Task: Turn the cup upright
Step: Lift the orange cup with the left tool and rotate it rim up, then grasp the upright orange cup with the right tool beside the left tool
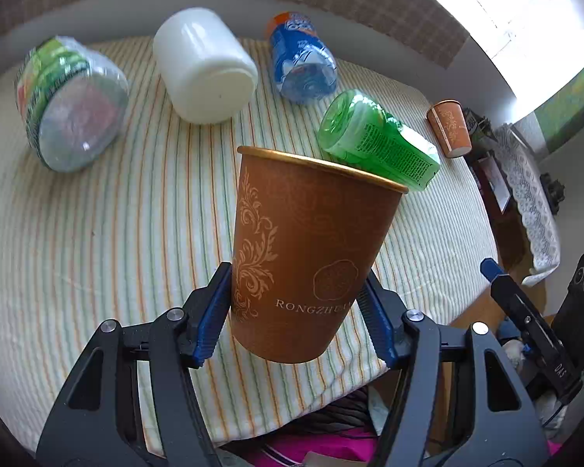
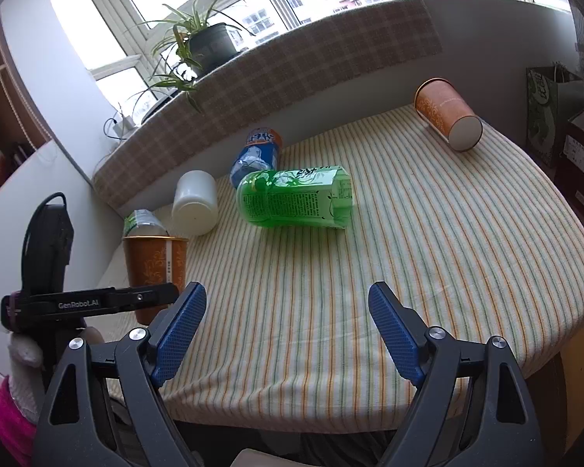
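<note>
While the left hand-held gripper (image 1: pixel 296 303) pinches a brown paper cup (image 1: pixel 307 257) by its lower wall, the cup stands mouth-up, tilted slightly, with its base lifted off the striped cloth (image 1: pixel 136 214) that covers the worktop. From the left across the left wrist view, a clear bottle with a green label (image 1: pixel 70 105) lies on its side, then a white jar (image 1: pixel 204 66), then a blue-labelled bottle (image 1: pixel 301 60), all lying down near the far edge. Just behind the held cup's rim lies a green bottle (image 1: pixel 377 140), also on its side. Farther right, near the cloth's edge, a second brown cup (image 1: pixel 449 128) lies tipped over. At the right edge the right hand-held gripper (image 2: pixel 288 334) shows partly; in its own view its blue pads (image 2: pixel 179 330) are spread wide apart with only cloth between them, holding nothing. A potted plant (image 2: pixel 198 43) sits on the windowsill behind.
</note>
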`<state>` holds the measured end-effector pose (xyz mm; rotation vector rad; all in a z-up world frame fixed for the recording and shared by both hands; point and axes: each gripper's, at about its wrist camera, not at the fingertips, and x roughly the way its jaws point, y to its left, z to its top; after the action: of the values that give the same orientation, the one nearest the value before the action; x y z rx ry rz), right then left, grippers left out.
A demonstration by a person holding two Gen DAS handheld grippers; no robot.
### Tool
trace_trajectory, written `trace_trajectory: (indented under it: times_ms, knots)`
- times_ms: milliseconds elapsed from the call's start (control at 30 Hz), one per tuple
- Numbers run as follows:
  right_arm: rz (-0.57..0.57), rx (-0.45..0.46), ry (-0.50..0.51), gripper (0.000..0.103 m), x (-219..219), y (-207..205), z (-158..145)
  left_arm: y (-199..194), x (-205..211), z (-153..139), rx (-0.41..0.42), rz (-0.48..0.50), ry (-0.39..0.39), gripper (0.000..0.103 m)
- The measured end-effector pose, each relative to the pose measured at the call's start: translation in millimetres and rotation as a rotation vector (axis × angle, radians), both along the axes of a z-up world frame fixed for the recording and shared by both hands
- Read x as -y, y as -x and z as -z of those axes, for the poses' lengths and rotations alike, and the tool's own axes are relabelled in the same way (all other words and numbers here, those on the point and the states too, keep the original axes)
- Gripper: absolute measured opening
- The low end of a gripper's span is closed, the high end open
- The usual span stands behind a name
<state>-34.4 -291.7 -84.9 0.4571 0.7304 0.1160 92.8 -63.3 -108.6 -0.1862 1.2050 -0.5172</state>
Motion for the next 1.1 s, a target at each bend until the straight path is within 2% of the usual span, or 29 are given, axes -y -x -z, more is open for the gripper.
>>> trace_trajectory:
  times_ms: [200, 333, 533, 567, 633, 733, 900, 1100]
  knots:
    - [-0.022, -0.041, -0.043, 0.085, -9, -13, 5, -4, 2, 20, -0.061, -0.062, 0.076, 0.065]
    - [-0.03, -0.065, -0.052, 0.085, -13, -23, 8, -7, -1, 27, -0.067, -0.085, 0.088, 0.065]
    - [-0.055, -0.097, -0.076, 0.085, -21, -36, 8, -4, -7, 25, -0.055, -0.055, 0.103, 0.071]
    - [-0.067, -0.101, -0.082, 0.085, -23, -39, 7, -1, -8, 23, -0.048, -0.047, 0.095, 0.076]
    - [-0.093, -0.107, -0.091, 0.085, -29, -45, 4, 7, -10, 18, -0.019, -0.028, 0.065, 0.076]
    - [-0.135, -0.124, -0.103, 0.085, -40, -59, 3, 24, -19, 13, 0.04, -0.02, -0.025, 0.076]
    - [-0.189, -0.191, -0.17, 0.085, -55, -90, 10, 67, -44, -1, 0.211, -0.08, -0.182, 0.076]
    - [-0.263, -0.29, -0.224, 0.085, -79, -126, 22, 104, -74, -15, 0.304, -0.183, -0.21, 0.076]
